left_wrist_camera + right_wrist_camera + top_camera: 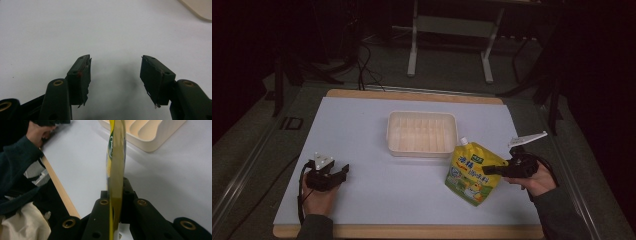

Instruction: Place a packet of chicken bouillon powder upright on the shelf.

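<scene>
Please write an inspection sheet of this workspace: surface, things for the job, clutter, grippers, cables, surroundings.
Surface: white sheet on a wooden table.
Job's things: cream tray at the middle; yellow spout pouch in front of it, to the right.
Clutter: nothing seen.
Grippers: left gripper open, holding nothing; right gripper shut on the pouch's edge.
Cables: one black cable at each gripper; more on the floor behind.
Surroundings: dark room, white stand legs beyond the table.
</scene>
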A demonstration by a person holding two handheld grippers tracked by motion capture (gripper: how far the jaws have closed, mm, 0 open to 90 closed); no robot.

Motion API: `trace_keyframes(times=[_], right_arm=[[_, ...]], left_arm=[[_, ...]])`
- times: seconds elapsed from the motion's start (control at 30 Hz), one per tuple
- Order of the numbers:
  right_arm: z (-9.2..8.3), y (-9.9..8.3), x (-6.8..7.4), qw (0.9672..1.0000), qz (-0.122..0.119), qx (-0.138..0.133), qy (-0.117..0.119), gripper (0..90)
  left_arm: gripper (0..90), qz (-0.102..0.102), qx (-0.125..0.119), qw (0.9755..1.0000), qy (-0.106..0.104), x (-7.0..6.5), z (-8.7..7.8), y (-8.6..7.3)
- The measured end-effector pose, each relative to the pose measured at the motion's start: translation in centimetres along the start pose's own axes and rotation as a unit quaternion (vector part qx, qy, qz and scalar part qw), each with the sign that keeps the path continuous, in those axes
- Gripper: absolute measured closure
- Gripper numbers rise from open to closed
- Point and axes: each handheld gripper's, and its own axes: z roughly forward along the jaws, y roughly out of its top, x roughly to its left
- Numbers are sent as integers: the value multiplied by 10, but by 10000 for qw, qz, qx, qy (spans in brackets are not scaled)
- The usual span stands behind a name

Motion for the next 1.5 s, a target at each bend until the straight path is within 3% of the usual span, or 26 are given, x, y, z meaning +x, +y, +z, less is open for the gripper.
trace_keyframes(times=[0.23,0.47,0.6,0.77,0.9,0.97,1.03,1.33,1.5], right_arm=[[1,-5,-3,9991,38,-417,95,900],[2,-8,-4,9952,233,-894,336,900],[1,-9,-5,9911,381,-1204,411,900],[2,-12,-5,9856,400,-1589,413,900],[3,-13,-4,9836,414,-1721,346,900],[3,-13,-3,9795,433,-1932,366,900],[4,-12,-1,9781,411,-2001,408,900],[7,-6,10,9772,259,-2050,481,900],[9,-1,13,9747,215,-2157,539,900]], left_arm=[[414,0,-7,10000,6,0,0,0],[414,-5,-7,10000,3,0,0,0],[414,-16,-16,10000,4,0,0,0],[414,-13,-19,10000,3,0,0,0],[414,-7,-18,10000,14,0,0,0],[414,-3,-24,10000,19,0,0,0],[414,2,-26,10000,24,0,0,0],[414,3,-42,10000,32,0,-1,0],[414,-9,-54,10000,31,0,-1,0]])
